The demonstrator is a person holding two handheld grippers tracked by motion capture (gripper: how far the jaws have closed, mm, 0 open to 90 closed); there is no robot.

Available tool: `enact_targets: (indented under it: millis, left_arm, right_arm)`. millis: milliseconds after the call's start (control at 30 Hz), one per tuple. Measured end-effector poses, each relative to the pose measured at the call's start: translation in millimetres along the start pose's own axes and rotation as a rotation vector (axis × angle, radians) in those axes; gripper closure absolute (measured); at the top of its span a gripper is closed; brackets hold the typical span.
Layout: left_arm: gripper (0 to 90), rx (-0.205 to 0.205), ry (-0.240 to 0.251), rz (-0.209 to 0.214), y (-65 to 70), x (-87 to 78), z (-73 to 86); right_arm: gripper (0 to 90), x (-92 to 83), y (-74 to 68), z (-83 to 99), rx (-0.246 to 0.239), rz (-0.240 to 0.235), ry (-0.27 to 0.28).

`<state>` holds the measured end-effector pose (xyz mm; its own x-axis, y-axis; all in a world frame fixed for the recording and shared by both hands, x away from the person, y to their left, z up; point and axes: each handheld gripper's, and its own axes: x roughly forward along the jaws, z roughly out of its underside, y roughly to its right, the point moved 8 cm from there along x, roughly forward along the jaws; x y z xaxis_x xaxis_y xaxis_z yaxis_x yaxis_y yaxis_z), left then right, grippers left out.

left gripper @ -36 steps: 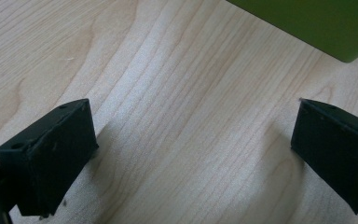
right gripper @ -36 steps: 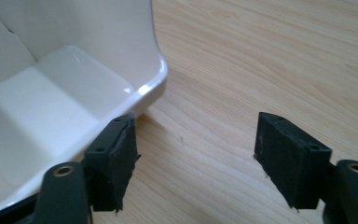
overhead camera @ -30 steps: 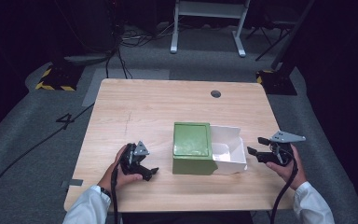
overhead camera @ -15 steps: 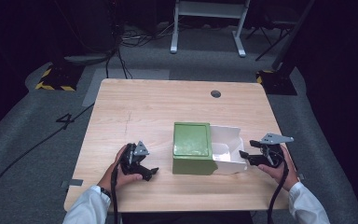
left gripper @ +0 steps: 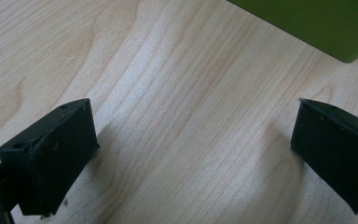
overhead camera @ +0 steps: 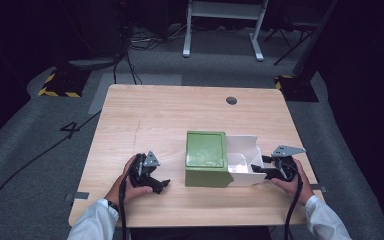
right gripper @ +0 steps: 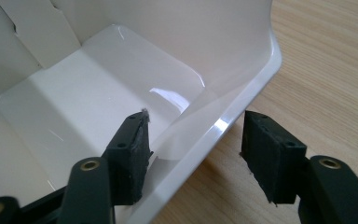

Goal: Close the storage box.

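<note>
A green box [overhead camera: 206,157] lies near the table's front, and a white glossy tray [overhead camera: 242,150] sticks out of its right side. My right gripper [overhead camera: 260,168] is open at the tray's right end. In the right gripper view its jaws straddle the tray's rim [right gripper: 223,123], one inside the tray [right gripper: 98,84] and one outside over the wood, with a gap left on the outer side. My left gripper [overhead camera: 161,185] rests open on the table left of the green box. Its view shows bare wood between the jaws and a corner of the green box [left gripper: 317,23] ahead.
The wooden table [overhead camera: 180,115] has a round cable hole [overhead camera: 231,100] at the back right. Dark floor with cables and a white metal stand [overhead camera: 220,25] lie beyond the table. The box sits close to the front edge.
My right gripper has moved left from beside the tray until its jaws straddle the tray's right rim. The left gripper and the green box have stayed put.
</note>
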<state>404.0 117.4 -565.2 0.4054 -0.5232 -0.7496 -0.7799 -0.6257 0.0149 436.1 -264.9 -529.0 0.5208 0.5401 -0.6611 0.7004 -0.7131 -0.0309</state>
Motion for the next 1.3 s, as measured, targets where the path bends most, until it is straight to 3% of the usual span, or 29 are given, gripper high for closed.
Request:
enact_targets:
  millis: [233,533,900,1300]
  left_arm:
    - [0.4,0.0,-0.001,0.0,0.0,0.0,0.0]
    - [0.4,-0.002,0.001,0.0,0.2,0.2,-0.1]
    - [0.5,-0.001,0.0,0.0,0.2,0.1,-0.1]
    - [0.5,-0.002,0.001,-0.001,0.3,0.0,-0.1]
  right_arm:
    - [43.8,3.7,-5.3,-5.1,-0.012,0.0,0.012]
    - [41.3,22.3,-32.7,-22.3,-0.062,-0.032,-0.009]
    - [38.8,34.6,-43.6,-34.4,-0.083,-0.04,-0.006]
    - [33.3,52.6,-70.0,-53.7,-0.118,-0.061,-0.006]
